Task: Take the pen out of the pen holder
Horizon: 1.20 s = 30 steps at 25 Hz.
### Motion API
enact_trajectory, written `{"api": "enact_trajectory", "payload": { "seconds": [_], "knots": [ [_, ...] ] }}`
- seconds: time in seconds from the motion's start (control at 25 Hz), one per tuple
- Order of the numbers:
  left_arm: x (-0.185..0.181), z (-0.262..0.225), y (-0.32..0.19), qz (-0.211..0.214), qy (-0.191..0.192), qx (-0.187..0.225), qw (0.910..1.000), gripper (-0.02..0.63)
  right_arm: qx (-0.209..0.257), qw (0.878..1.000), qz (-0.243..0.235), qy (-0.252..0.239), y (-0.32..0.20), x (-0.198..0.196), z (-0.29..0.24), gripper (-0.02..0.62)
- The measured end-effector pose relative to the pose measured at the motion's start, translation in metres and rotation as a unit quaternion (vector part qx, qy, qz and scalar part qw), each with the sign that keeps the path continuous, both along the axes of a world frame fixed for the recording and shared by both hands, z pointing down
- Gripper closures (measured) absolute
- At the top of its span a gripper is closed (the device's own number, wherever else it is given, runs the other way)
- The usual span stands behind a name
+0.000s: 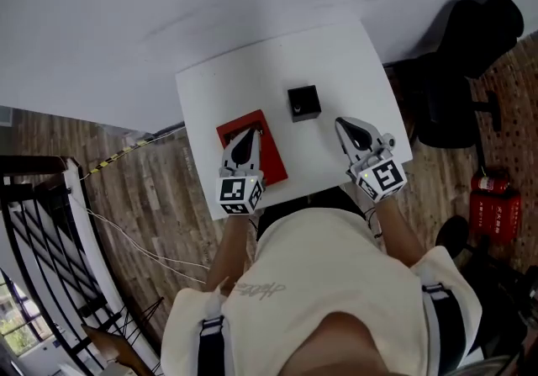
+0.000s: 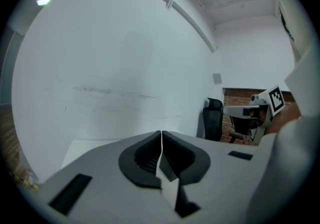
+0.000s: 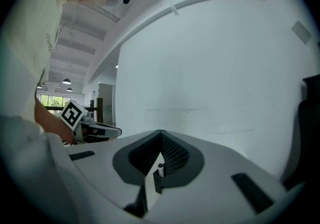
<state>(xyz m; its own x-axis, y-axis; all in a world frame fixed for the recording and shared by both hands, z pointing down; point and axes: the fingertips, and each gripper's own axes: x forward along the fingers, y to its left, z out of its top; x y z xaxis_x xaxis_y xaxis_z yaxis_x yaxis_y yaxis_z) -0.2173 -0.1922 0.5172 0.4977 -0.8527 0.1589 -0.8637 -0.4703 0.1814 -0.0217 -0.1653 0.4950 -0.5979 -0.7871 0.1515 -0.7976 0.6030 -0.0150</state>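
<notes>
while pen holder sits untouched, left gripper, right gripper closed; shirt print illegible.

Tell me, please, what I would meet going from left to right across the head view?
black railing → left gripper → pen holder → right gripper → fire extinguisher

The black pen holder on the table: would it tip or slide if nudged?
The pen holder looks squat and boxy with a square top, so it probably slides rather than tips. It stands on the smooth white table, so a light push likely shifts it. Only one pen shows in it, so it is probably light.
</notes>
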Motion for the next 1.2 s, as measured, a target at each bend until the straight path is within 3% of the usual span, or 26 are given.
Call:
{"api": "enact_trajectory", "payload": {
  "seconds": [0.44,0.88,0.92,1.0,1.2],
  "knots": [
    [0.025,-0.003,-0.011,0.008,-0.017,-0.01,0.9998,0.584,0.0,1.0,-0.029,-0.007,-0.02,0.004,0.004,0.588],
    [0.063,0.011,-0.02,0.02,-0.029,-0.031,0.9989,0.581,-0.011,0.999,-0.042,-0.015,-0.031,0.033,0.019,0.588],
    [0.065,0.013,-0.021,0.02,-0.027,-0.035,0.9988,0.573,-0.014,0.999,-0.043,-0.014,-0.029,0.034,0.021,0.588],
    [0.07,0.016,-0.022,0.023,-0.023,-0.041,0.9986,0.488,-0.015,0.999,-0.046,-0.012,-0.028,0.038,0.023,0.588],
    [0.082,0.021,-0.024,0.044,-0.045,-0.043,0.9971,0.478,-0.023,0.999,-0.045,-0.012,-0.031,0.045,0.027,0.588]
  ]
}}
